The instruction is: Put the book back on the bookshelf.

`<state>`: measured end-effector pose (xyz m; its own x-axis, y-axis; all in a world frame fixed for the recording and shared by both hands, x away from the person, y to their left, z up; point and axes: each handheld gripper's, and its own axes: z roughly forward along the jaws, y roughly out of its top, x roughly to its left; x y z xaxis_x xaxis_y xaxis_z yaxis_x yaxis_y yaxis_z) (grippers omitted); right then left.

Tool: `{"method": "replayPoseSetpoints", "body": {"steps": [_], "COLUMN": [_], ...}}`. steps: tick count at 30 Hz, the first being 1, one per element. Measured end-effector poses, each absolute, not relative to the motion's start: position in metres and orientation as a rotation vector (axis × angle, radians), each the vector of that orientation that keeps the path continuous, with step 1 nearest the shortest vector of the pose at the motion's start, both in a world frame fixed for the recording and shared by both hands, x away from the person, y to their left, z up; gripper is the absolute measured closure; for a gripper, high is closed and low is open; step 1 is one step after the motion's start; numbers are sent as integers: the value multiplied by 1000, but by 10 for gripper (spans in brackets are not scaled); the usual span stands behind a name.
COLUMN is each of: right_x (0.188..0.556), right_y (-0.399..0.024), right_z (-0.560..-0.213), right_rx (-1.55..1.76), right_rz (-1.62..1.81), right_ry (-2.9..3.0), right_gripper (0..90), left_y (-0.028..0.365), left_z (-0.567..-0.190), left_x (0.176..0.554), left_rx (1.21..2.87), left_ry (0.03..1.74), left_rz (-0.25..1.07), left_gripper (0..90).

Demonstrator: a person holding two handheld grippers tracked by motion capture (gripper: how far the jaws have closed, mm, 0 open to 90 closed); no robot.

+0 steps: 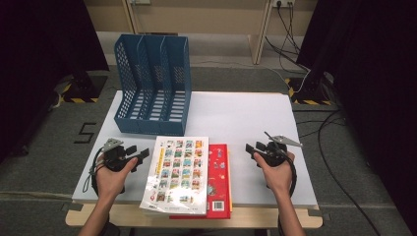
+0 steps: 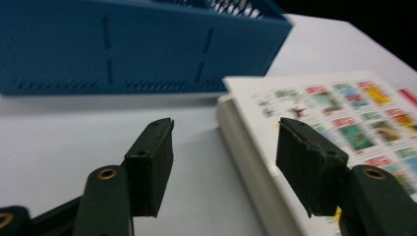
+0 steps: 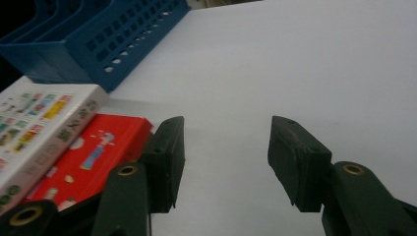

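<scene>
A white book [image 1: 178,173] with a grid of small coloured pictures on its cover lies on a red book [image 1: 219,182] at the table's front edge. My left gripper [image 1: 140,153] rests just left of the white book, jaws open and empty; in the left gripper view [image 2: 223,164] the white book's spine [image 2: 246,152] lies between and beyond the fingertips [image 2: 152,162]. On the other side of the stack my right gripper [image 1: 252,150] is open with nothing in it, its jaws [image 3: 223,157] over bare table, the red book [image 3: 93,152] at their left.
A blue three-slot file holder [image 1: 153,86] stands at the table's back left, also seen in the left gripper view [image 2: 137,44] and the right gripper view [image 3: 93,39]. The white table [image 1: 246,118] stretches bare behind the right hand. Cables lie on the floor at right.
</scene>
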<state>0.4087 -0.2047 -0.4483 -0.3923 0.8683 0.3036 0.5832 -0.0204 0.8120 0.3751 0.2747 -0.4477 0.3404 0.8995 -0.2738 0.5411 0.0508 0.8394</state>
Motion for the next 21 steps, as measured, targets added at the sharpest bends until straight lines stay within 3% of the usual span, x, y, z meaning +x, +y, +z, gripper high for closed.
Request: {"method": "replayPoseSetpoints", "body": {"steps": [5,21], "right_x": [415,430], "right_y": [-183,-121], "right_z": [-435,-427], "right_rx": [1508,1547], "right_rz": [1417,1508], "right_ry": [2044,2270], "right_gripper": [490,496], "left_y": [255,215], "left_z": [-432,-432], "left_x": [373,373], "left_rx": [1661,1828], "left_ry": [1270,1196], "left_rz": [401,334], "left_gripper": [383,412]}}
